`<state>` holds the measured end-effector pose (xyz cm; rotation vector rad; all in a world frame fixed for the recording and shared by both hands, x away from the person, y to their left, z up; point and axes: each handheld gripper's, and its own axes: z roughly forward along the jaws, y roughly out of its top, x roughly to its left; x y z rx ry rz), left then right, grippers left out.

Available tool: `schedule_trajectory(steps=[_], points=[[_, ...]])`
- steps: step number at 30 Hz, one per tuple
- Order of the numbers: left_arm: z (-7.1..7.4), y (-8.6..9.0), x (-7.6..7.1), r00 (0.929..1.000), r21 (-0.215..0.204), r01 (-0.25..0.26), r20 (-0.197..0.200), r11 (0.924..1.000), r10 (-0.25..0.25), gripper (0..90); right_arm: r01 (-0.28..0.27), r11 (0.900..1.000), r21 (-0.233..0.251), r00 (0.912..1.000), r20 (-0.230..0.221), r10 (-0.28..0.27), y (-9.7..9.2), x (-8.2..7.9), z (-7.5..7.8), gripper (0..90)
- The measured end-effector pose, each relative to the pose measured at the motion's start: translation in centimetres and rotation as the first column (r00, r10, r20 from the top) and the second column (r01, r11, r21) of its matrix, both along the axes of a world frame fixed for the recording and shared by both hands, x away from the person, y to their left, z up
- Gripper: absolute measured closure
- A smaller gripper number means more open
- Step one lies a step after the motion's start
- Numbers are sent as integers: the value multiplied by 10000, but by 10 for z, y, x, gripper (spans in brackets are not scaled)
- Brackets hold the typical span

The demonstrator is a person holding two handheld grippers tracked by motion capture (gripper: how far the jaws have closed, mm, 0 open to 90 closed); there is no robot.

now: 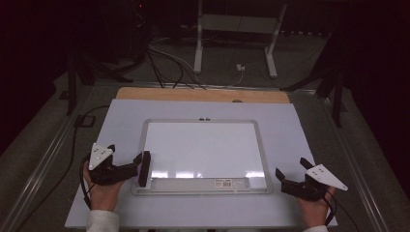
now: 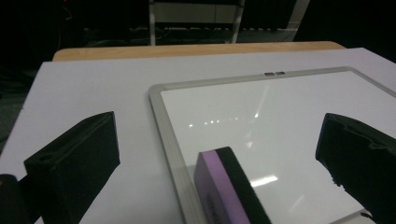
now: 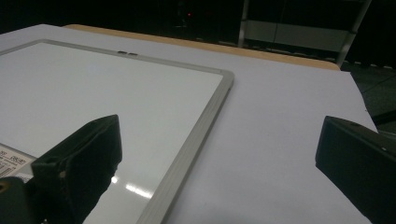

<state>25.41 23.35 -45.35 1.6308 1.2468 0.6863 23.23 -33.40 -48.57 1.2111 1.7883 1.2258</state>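
A silver-framed whiteboard [image 1: 205, 150] lies on the white table top, its surface blank. A purple-and-black eraser [image 1: 144, 168] rests on the board's near left corner, next to the frame. My left gripper [image 1: 126, 154] hovers at that corner, open. In the left gripper view the eraser [image 2: 229, 189] sits low between the two wide-spread jaws of the left gripper [image 2: 217, 123], and neither pad touches it. My right gripper [image 1: 291, 169] is open beside the board's near right corner; the right gripper view shows the right gripper [image 3: 220, 125] with nothing between its jaws.
The white table top [image 1: 121, 116] surrounds the board, with a wooden strip [image 1: 203, 94] along its far edge. Behind it stand a white metal stand [image 1: 234, 29] and loose cables [image 1: 164, 63] on the floor. A label [image 1: 223, 182] marks the board's near tray.
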Motion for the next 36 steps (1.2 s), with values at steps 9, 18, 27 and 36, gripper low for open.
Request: schedule_trajectory(steps=[9,18,27,36], points=[[-8,13,2,9970,424,615,449,9972,-634,5,-33,10000,56,10000,-2,33,0,0,0,10],[-15,21,-3,9928,858,882,732,9924,-945,5,-154,9999,75,9999,17,154,1,0,0,10],[-18,31,-13,9909,443,314,1293,9985,-369,5,-252,9995,204,9996,134,249,-2,-2,2,10],[-20,33,-15,9896,455,25,1436,9990,-91,5,-370,9989,281,9993,90,368,-1,0,0,10]])
